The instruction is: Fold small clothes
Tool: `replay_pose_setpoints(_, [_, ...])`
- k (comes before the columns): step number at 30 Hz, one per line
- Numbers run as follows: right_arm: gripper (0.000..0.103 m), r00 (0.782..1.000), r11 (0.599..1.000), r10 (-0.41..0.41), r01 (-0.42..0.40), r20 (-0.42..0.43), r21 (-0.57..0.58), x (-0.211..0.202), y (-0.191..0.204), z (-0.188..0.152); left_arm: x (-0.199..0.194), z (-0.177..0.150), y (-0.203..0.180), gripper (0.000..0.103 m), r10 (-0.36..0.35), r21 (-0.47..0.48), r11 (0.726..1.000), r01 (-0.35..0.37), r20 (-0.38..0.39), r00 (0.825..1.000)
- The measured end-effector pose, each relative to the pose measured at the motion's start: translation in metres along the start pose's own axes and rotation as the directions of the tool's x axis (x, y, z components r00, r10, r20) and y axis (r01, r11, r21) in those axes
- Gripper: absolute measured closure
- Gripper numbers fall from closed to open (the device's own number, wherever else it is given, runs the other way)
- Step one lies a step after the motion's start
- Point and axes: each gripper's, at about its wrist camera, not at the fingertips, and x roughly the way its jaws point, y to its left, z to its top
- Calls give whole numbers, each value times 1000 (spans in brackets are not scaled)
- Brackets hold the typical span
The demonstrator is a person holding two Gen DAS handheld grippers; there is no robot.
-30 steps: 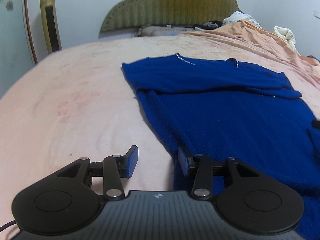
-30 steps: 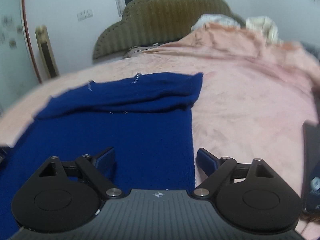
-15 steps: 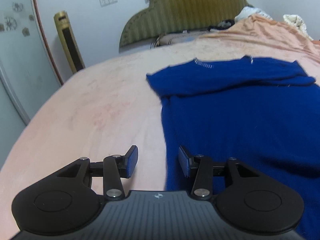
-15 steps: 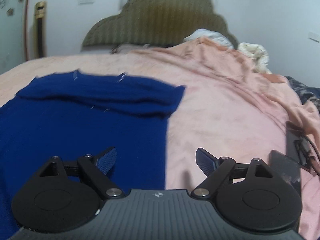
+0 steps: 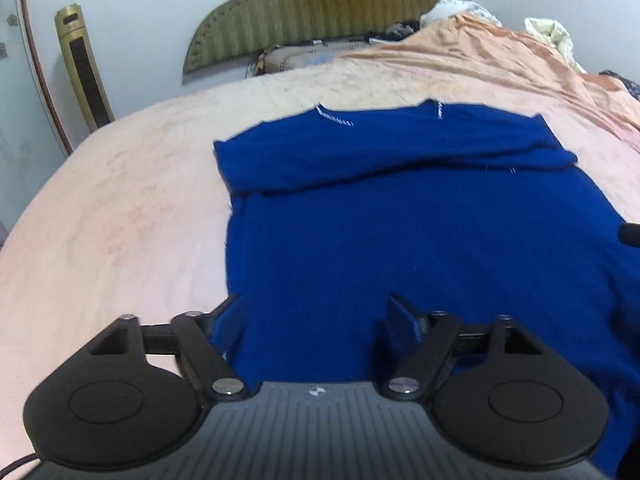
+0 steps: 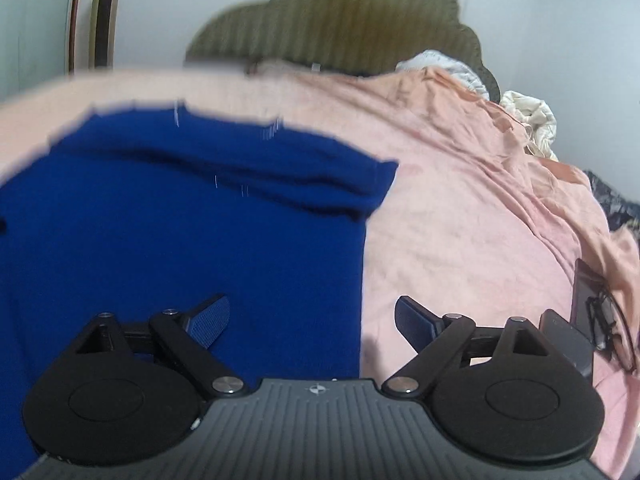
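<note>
A blue sweater (image 5: 420, 232) lies flat on the pink bedsheet (image 5: 120, 208), neckline toward the headboard (image 5: 320, 4), its top part folded down in a band across the chest.

The left gripper (image 5: 316, 320) hangs over the sweater's near left edge. Its jaws have just been opening and now stand wide, with the fabric below and between them but not pinched; the left pad (image 5: 228, 320) sits right at the hem's edge, over the line where blue meets pink. Nothing is held.

Over to the right gripper (image 6: 312, 320): also spread wide, its jaws opening a little further just now, nothing gripped. It straddles the sweater's right edge, left pad (image 6: 210, 320) over blue knit, right pad (image 6: 416, 324) over bare sheet. This view is blurred, so fine detail along the neckline does not read.

From the right wrist the sweater (image 6: 180, 240) fills the left half of the frame, and the sheet (image 6: 460, 220) runs away to the right, rumpled into ridges toward the far side. At the right edge a dark phone (image 6: 568, 340) and a pair of glasses (image 6: 612, 328) rest on the sheet, well clear of the garment.

By the far wall in the left view stands a gold tower fan (image 5: 84, 68). A pale bundle of bedding (image 5: 552, 36) sits beyond the sheet.
</note>
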Motion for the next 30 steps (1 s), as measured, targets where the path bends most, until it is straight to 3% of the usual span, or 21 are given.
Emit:
replay_pose_setpoints(4, [10,994,987,108,-105,-19,125,1,-23,0,10,1,28,21,58,-44,997,-59,-22,998])
replay_pose_setpoints(8, [19,984,962,164,-143,-74,232,6,-42,-16,32,2,76,21,-52,-164,986,35,-101,994])
replay_pose_setpoints(10, [31,975,945,202,-169,-93,280,11,-50,-21,44,2,91,21,-118,-235,968,85,-130,984])
replay_pose_setpoints(12, [44,980,956,174,-146,-94,254,10,-49,-25,46,2,91,22,-140,-244,964,108,-120,983])
replay_pose_setpoints(14, [48,983,969,149,-123,-106,213,11,-41,-23,44,-1,79,26,-177,-211,966,149,-118,977])
replay_pose_setpoints(15, [58,984,973,147,-125,-105,192,11,-38,-23,43,-1,72,44,-184,-182,970,162,-111,977])
replay_pose_setpoints(16, [74,982,975,157,-137,-102,177,13,-36,-22,41,-2,65,55,-175,-141,977,159,-105,979])
replay_pose_setpoints(17, [83,979,971,176,-156,-100,182,13,-34,-21,38,-4,60,81,-165,-113,982,153,-100,981])
replay_pose_setpoints(18, [97,975,964,199,-177,-97,200,14,-34,-20,36,-4,58,98,-184,-117,978,172,-103,977])
replay_pose_setpoints(20, [97,972,956,219,-196,-87,219,14,-37,-18,31,0,60,98,-224,-151,966,208,-98,970])
replay_pose_setpoints(26, [97,963,934,269,-265,19,238,3,-51,19,21,40,62,98,-191,-121,974,190,3,982])
replay_pose_setpoints(30, [97,975,956,210,-220,72,195,20,-54,53,42,65,60,97,-105,-110,988,110,48,993])
